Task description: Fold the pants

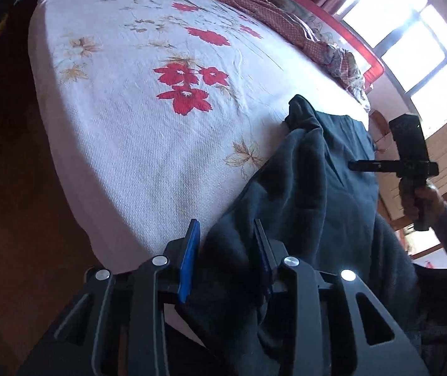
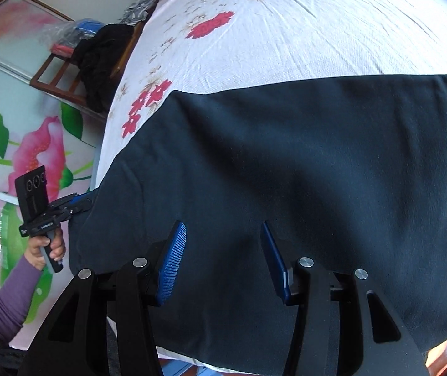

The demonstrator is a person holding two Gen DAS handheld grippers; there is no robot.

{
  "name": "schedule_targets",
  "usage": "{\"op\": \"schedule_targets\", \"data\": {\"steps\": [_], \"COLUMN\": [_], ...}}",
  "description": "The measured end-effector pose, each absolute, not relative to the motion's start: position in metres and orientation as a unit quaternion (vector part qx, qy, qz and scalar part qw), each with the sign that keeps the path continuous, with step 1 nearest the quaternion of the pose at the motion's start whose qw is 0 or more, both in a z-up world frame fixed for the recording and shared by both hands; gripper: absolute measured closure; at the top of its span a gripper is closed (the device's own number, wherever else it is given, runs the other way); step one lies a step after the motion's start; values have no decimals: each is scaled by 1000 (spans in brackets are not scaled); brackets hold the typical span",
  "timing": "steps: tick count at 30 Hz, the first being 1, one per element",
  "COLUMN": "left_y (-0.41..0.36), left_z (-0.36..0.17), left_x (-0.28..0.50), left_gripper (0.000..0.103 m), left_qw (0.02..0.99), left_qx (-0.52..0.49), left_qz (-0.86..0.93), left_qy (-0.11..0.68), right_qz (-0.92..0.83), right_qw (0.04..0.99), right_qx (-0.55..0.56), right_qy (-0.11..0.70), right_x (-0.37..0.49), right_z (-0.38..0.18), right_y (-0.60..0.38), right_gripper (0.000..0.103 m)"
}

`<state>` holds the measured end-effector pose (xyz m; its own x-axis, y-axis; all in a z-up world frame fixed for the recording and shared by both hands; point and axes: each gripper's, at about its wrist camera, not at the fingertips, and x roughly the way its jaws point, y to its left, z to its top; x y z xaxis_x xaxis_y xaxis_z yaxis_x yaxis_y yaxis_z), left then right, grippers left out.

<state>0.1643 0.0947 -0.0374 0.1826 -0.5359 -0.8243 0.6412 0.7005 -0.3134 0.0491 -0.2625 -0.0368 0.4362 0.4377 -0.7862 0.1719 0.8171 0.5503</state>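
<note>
Dark navy pants (image 2: pixel 286 163) lie on the bed's white floral sheet (image 2: pixel 286 31) near the front edge. In the left wrist view the pants (image 1: pixel 311 194) bunch up in folds, and cloth lies between the blue pads of my left gripper (image 1: pixel 226 228), whose jaws stand apart. My right gripper (image 2: pixel 222 228) is open just above the flat cloth. The right gripper also shows in the left wrist view (image 1: pixel 392 166), at the pants' far side. The left gripper shows in the right wrist view (image 2: pixel 76 206), at the pants' left edge.
A rumpled red patterned blanket (image 1: pixel 270 9) lies along the bed's far side by a window (image 1: pixel 411 47). A wooden chair (image 2: pixel 76 62) with dark clothes stands beside the bed, against a flower mural wall (image 2: pixel 20 144).
</note>
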Motion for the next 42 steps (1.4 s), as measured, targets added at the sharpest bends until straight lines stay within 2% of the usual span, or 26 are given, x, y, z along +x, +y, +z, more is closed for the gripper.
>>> {"op": "schedule_targets", "data": {"steps": [2, 4, 5, 7, 9, 10, 11, 12, 14, 17, 19, 22, 25, 29, 30, 34, 36, 38, 42], "left_y": [84, 89, 94, 107, 112, 112, 113, 117, 122, 104, 69, 29, 34, 39, 37, 40, 36, 21, -21], "left_z": [-28, -14, -11, -18, -18, -16, -11, -4, 20, 57, 60, 25, -30, -39, -39, -19, -2, 11, 16], "left_x": [156, 156, 159, 169, 172, 171, 170, 168, 162, 139, 120, 104, 98, 76, 74, 70, 63, 56, 68], "left_gripper": [80, 85, 93, 92, 74, 51, 34, 29, 31, 29, 24, 24, 28, 29, 29, 29, 24, 14, 14], "left_qw": [790, 810, 822, 805, 809, 817, 827, 839, 870, 878, 866, 841, 810, 814, 813, 815, 826, 829, 830], "left_qx": [91, 83, 88, 58, 52, 77, 97, 108, 126, 64, 64, 93, 92, 123, 131, 127, 123, 134, 167], "left_qz": [-334, -306, -283, -294, -282, -259, -238, -214, -147, -213, -266, -282, -239, -238, -235, -216, -228, -258, -298], "left_qy": [507, 494, 487, 512, 513, 509, 499, 489, 453, 423, 419, 451, 528, 515, 517, 523, 501, 479, 441], "right_qz": [82, 82, 82, 81, 75, 70, 67, 63, 63, 74, 96, 103, 87, 55, 60, 111, 135, 173, 183], "right_qw": [799, 810, 816, 820, 822, 827, 831, 837, 848, 867, 884, 890, 874, 885, 883, 886, 887, 879, 875], "right_qx": [287, 267, 253, 228, 221, 225, 232, 238, 254, 254, 237, 190, 120, 18, 23, 155, 138, 95, 26], "right_qy": [523, 516, 514, 519, 520, 511, 501, 488, 461, 423, 390, 401, 463, 462, 464, 423, 420, 434, 447], "right_x": [50, 51, 51, 52, 48, 44, 39, 33, 29, 57, 86, 132, 169, 175, 171, 110, 67, 24, -41], "right_z": [-35, -29, -27, -29, -33, -32, -30, -28, -22, -7, 7, 5, -25, -36, -32, 5, 10, 6, -9], "right_y": [-261, -255, -252, -245, -242, -243, -245, -248, -255, -250, -234, -202, -172, -150, -152, -192, -192, -181, -169], "right_gripper": [54, 54, 54, 54, 54, 54, 54, 54, 54, 54, 54, 54, 54, 51, 51, 51, 51, 51, 51]}}
